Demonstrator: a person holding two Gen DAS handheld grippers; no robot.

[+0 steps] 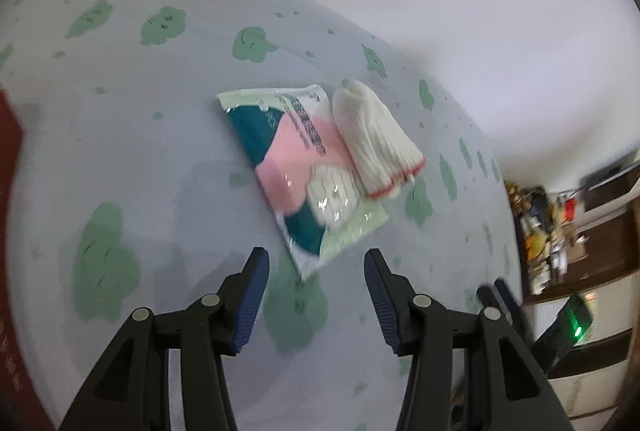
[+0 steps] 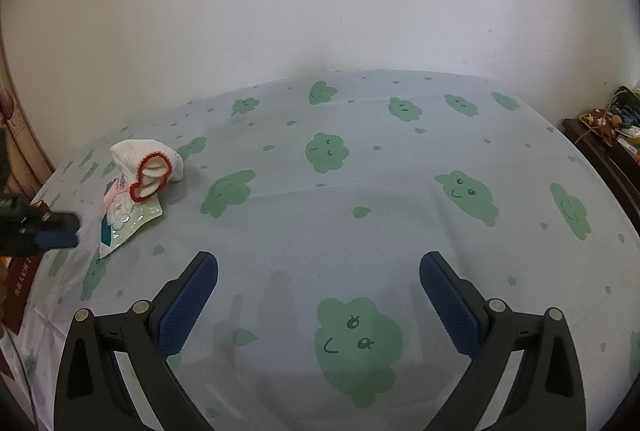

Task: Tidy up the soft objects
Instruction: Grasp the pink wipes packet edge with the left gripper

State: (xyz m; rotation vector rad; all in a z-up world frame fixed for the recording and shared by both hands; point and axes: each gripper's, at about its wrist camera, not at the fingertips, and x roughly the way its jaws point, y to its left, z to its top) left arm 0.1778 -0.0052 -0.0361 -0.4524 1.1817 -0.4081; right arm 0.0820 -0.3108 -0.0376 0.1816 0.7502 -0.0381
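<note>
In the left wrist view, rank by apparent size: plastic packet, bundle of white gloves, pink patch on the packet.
1. plastic packet
2. bundle of white gloves
3. pink patch; close to the gloves in apparent size, so that order is unsure.

Colours on the bed

Pale blue sheet (image 2: 360,231) with green clouds; white gloves (image 1: 376,143) with red edges; pink, teal packet (image 1: 292,159).

One glove bundle (image 1: 376,139), one plastic packet (image 1: 296,167).
</note>
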